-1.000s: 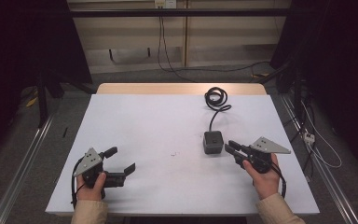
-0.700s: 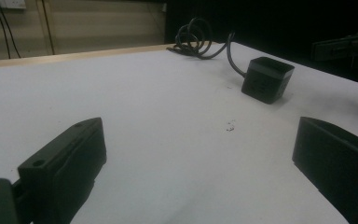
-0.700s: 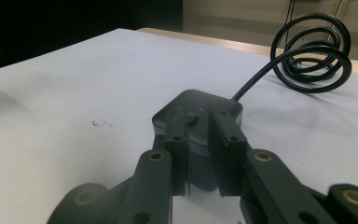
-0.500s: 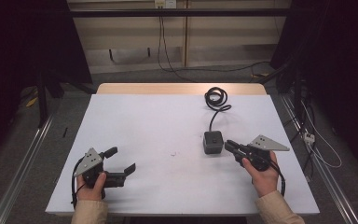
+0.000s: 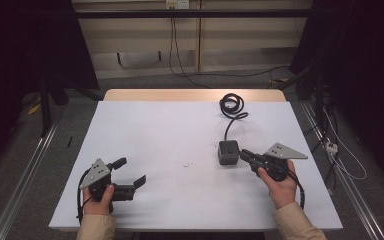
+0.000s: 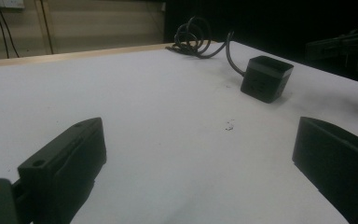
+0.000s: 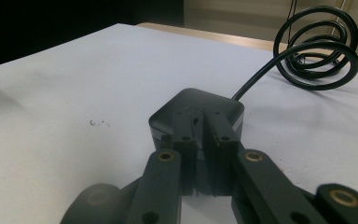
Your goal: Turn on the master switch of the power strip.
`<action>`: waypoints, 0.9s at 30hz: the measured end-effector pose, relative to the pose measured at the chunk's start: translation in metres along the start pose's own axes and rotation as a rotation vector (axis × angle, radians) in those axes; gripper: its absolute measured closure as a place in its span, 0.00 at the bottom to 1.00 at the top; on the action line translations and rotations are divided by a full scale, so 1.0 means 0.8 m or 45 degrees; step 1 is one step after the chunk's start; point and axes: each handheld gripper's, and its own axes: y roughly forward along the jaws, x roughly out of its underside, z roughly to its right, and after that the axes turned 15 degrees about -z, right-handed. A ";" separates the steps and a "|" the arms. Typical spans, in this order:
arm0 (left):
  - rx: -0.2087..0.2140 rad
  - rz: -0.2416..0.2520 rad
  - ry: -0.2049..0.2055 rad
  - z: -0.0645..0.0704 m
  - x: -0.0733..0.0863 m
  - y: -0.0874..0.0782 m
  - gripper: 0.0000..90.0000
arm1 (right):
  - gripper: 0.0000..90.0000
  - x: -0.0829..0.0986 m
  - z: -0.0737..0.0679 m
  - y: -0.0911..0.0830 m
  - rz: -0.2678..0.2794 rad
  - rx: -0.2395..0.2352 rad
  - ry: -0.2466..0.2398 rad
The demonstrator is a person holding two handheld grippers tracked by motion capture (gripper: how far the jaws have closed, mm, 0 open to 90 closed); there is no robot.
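Right tongs [image 5: 245, 155] have reached forward, nearly touching the black box [image 5: 228, 152].

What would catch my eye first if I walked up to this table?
Probably the small black box right of the white table's middle, with its black cable running back to a coil near the far edge. Next, the two hand-held claws: the right claw, jaws together, points at the box from close by, while the left claw rests near the front left with its jaws wide apart.
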 end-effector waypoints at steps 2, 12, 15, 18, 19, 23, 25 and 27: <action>-0.001 0.000 -0.001 0.000 0.000 0.000 0.03 | 0.93 -0.001 0.000 0.001 -0.002 0.000 0.003; -0.002 0.003 0.000 0.000 0.000 0.000 0.03 | 0.95 -0.004 0.001 0.004 -0.010 -0.004 0.002; -0.002 0.004 0.000 0.000 0.000 0.000 0.03 | 0.96 -0.004 0.001 0.006 -0.010 -0.008 0.002; -0.002 0.005 -0.001 0.000 0.000 0.000 0.03 | 0.96 -0.005 0.001 0.007 -0.011 -0.009 0.005; -0.002 0.006 -0.002 0.000 0.000 0.000 0.03 | 0.97 -0.005 0.001 0.007 -0.011 -0.010 0.005; -0.002 0.001 0.001 0.000 0.000 0.000 0.03 | 0.97 -0.006 0.001 0.009 -0.018 -0.012 0.008; -0.003 0.001 0.001 0.000 0.000 0.000 0.03 | 0.98 -0.006 0.001 0.010 -0.020 -0.013 0.009; -0.004 0.001 0.001 0.000 0.000 0.000 0.03 | 0.98 -0.007 0.001 0.011 -0.022 -0.016 0.006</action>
